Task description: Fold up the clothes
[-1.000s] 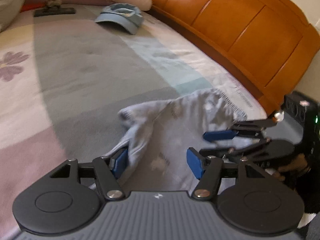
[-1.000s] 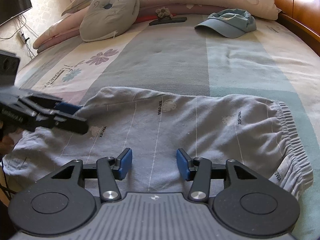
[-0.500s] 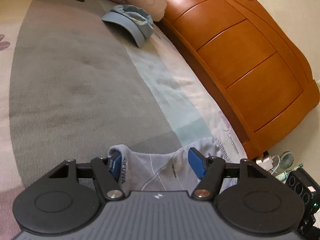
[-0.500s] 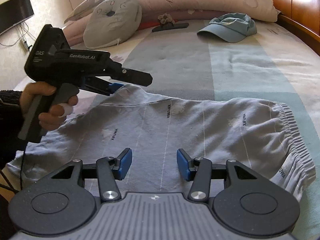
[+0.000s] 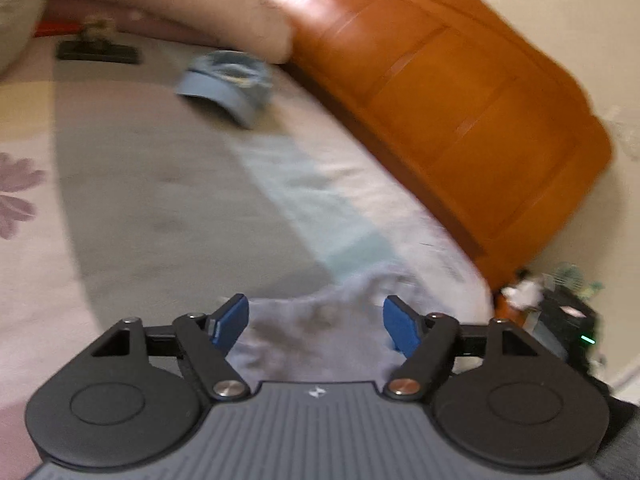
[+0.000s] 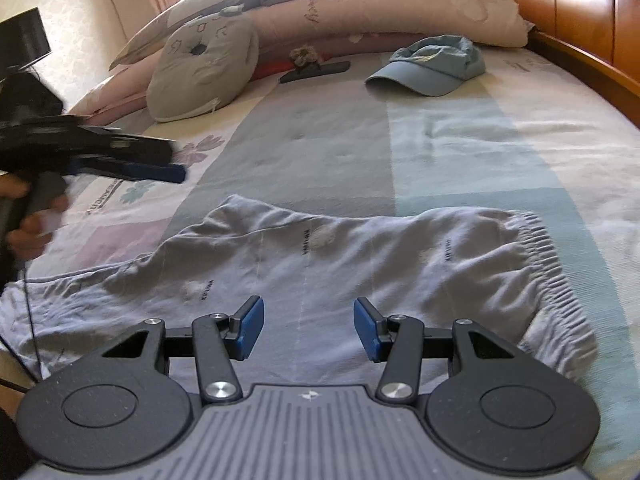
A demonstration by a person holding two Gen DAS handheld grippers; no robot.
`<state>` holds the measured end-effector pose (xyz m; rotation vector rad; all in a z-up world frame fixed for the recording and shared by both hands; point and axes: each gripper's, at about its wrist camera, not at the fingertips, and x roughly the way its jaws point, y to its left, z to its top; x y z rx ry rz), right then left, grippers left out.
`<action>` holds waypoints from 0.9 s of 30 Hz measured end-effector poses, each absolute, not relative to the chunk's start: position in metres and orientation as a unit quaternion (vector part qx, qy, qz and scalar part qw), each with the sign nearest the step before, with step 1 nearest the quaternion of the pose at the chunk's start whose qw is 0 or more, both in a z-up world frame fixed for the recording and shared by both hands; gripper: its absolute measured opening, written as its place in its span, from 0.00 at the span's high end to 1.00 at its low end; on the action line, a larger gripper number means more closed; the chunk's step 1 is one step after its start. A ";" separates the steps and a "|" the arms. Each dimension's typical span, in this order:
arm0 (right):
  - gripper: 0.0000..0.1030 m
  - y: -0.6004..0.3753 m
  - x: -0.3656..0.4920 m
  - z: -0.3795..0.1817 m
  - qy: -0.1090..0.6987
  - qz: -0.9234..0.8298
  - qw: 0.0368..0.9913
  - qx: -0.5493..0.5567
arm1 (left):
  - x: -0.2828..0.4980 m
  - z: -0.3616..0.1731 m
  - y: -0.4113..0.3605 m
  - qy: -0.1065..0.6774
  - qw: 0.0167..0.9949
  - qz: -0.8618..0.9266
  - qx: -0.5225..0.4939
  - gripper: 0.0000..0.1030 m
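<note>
Light grey trousers (image 6: 360, 256) with an elastic waistband (image 6: 556, 272) lie spread across the bed, one leg end folded over toward the middle. My right gripper (image 6: 308, 316) hovers just above them, open, with nothing between its blue pads. My left gripper (image 6: 172, 172) hangs in a person's hand (image 6: 28, 216) above the bed at the left, clear of the cloth. In the blurred left wrist view the left gripper (image 5: 316, 312) has its jaws opening, and the grey fabric (image 5: 312, 344) lies below them, not pinched.
A blue cap (image 6: 432, 68) lies at the far side of the bed. A grey cushion (image 6: 204, 68), a long pink pillow (image 6: 400, 8) and a flat dark object (image 6: 316, 70) sit behind it. The orange wooden bed frame (image 5: 460, 120) runs along the right.
The left gripper let go of the lifted trouser leg end, which now lies on the bed, then drew back left and opened wider. The right gripper stayed put.
</note>
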<state>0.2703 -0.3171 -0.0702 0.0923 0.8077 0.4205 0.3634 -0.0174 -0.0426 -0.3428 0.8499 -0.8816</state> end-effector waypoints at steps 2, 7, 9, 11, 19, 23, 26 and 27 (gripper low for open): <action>0.46 -0.322 0.270 -0.069 0.388 0.192 0.901 0.041 | 0.358 -0.051 -0.030 0.406 0.787 -0.436 -0.163 0.26; 0.43 -0.346 0.259 -0.067 0.386 0.141 0.912 0.005 | 0.365 -0.085 -0.052 0.450 0.797 -0.382 -0.128 0.27; 0.39 -0.357 0.250 -0.070 0.390 0.113 0.914 -0.018 | 0.369 -0.092 -0.052 0.451 0.805 -0.365 -0.127 0.30; 0.39 -0.367 0.242 -0.079 0.406 0.091 0.908 -0.043 | 0.369 -0.088 -0.050 0.450 0.806 -0.361 -0.130 0.30; 0.38 -0.336 0.229 -0.072 0.390 0.155 0.906 -0.058 | 0.335 -0.039 -0.038 0.404 0.851 -0.332 -0.051 0.30; 0.33 -0.299 0.230 -0.084 0.393 0.201 0.892 -0.094 | 0.311 -0.024 -0.016 0.402 0.865 -0.298 -0.036 0.29; 0.29 -0.291 0.228 -0.090 0.394 0.199 0.892 -0.097 | 0.289 -0.015 0.006 0.408 0.874 -0.261 -0.022 0.29; 0.28 -0.291 0.228 -0.090 0.397 0.197 0.892 -0.092 | 0.281 -0.012 0.014 0.412 0.877 -0.248 -0.017 0.29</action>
